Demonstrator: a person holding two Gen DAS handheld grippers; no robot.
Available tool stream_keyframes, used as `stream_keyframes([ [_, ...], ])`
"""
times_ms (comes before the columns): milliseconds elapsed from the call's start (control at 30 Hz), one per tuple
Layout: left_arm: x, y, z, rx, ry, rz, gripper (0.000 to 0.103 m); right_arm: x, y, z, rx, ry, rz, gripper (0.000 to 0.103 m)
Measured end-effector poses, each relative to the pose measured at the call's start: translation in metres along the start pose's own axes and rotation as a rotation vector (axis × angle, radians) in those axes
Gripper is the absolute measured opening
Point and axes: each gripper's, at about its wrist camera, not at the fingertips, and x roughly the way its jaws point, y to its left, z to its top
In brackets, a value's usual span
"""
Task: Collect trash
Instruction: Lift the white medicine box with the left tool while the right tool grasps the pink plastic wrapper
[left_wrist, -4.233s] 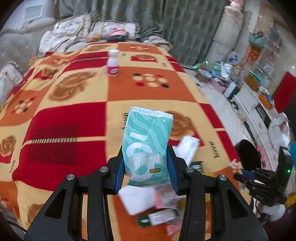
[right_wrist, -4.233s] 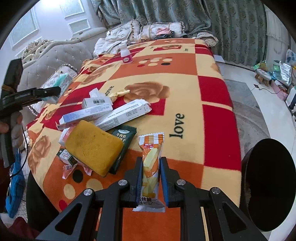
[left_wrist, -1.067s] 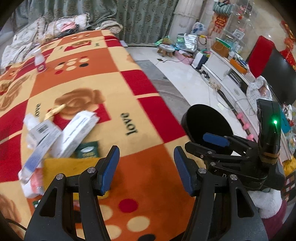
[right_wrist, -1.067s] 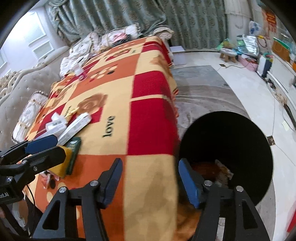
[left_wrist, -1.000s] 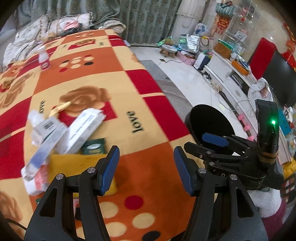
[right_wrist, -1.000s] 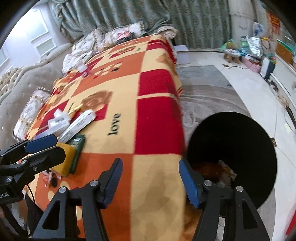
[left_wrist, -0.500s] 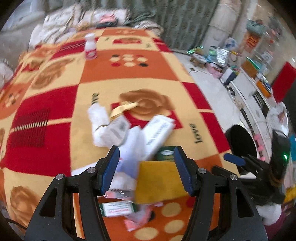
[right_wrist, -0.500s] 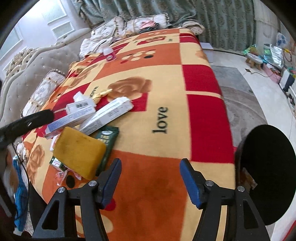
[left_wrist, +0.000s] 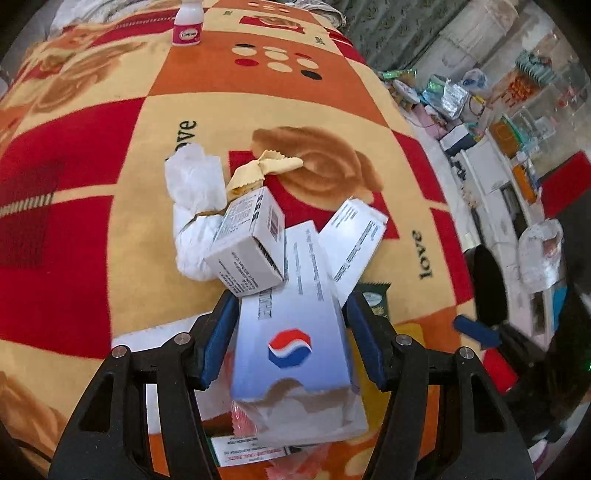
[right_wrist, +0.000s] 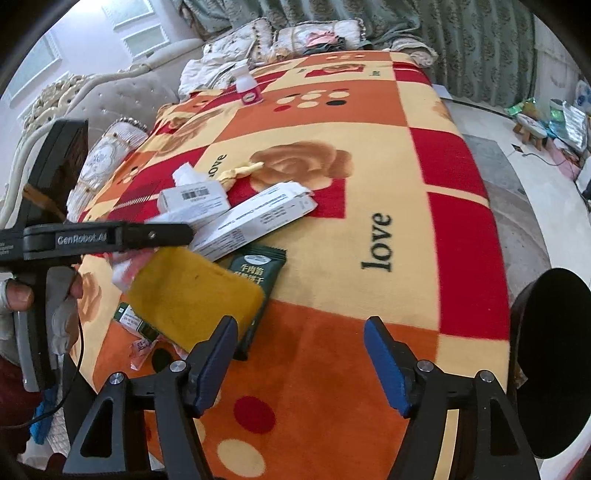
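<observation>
"love" on the blanket (right_wrist: 376, 242); seemingly "GenRobot.AI" on the left claw (right_wrist: 110, 236).

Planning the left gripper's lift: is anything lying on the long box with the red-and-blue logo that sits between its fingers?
Yes. A smaller white barcode box rests on the far end of the long box, which lies between the open left gripper fingers. It would likely slide off on lifting. A second long white box lies beside it; contact is unclear.

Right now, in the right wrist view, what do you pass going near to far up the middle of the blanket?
Yellow sponge → dark green snack packet → long white box → yellow twisted wrapper → pink-labelled white bottle.
</observation>
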Motion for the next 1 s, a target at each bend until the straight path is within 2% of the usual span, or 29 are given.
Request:
stream_keyframes([
  [67, 0.0, 0.002, 0.002, -0.006, 0.006, -0.022, 0.056, 0.003, 0.004, 0.001, -0.01, 0.007, 0.009, 0.069],
  [100, 0.0, 0.002, 0.001, 0.007, 0.008, -0.018, 0.05, 0.004, 0.007, 0.002, -0.014, 0.01, 0.012, 0.069],
  [200, -0.005, 0.0, -0.005, 0.054, -0.005, 0.012, 0.049, 0.007, 0.014, 0.003, -0.018, 0.016, 0.034, 0.07],
  [500, -0.059, 0.017, -0.016, 0.06, -0.104, 0.011, 0.049, 0.01, 0.032, 0.003, -0.054, 0.026, 0.049, 0.073],
  [667, -0.078, 0.033, -0.026, 0.056, -0.138, 0.063, 0.049, 0.002, 0.044, 0.004, -0.076, 0.017, 0.064, 0.074],
  [733, -0.083, 0.039, -0.032, 0.056, -0.147, 0.083, 0.049, -0.001, 0.054, 0.001, -0.098, 0.031, 0.101, 0.074],
  [867, -0.085, 0.049, -0.041, 0.047, -0.146, 0.104, 0.049, 0.003, 0.075, -0.012, -0.14, 0.104, 0.246, 0.074],
  [1000, -0.086, 0.054, -0.047, 0.04, -0.145, 0.105, 0.049, 0.022, 0.089, -0.023, -0.17, 0.188, 0.339, 0.074],
])
